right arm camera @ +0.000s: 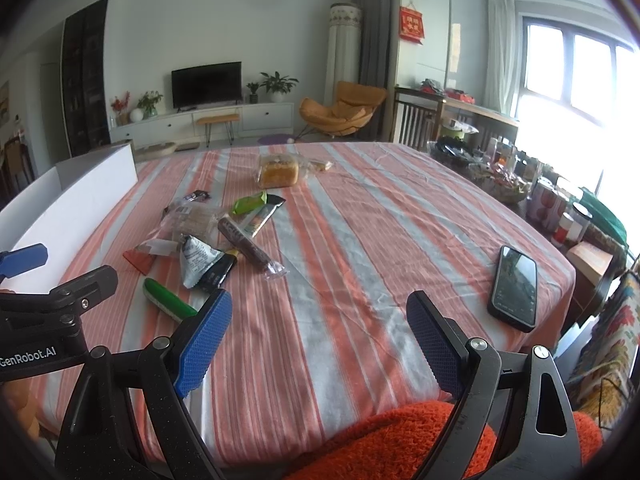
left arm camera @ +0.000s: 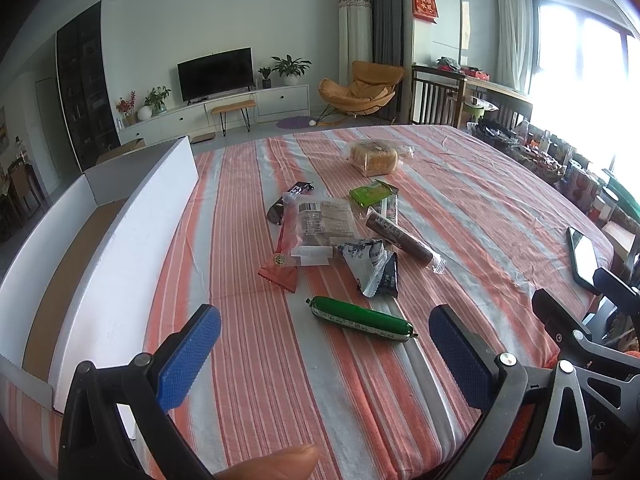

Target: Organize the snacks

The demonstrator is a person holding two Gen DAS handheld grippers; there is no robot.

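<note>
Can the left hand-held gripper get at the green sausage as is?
Probably yes. The left hand-held gripper is open, and the green sausage lies alone on the striped cloth just ahead of its fingers, with nothing between them.

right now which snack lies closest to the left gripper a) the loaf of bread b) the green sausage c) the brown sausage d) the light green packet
b, the green sausage lies on the striped cloth just ahead of the open left gripper, while the brown sausage, the light green packet and the loaf of bread all sit farther back.
</note>
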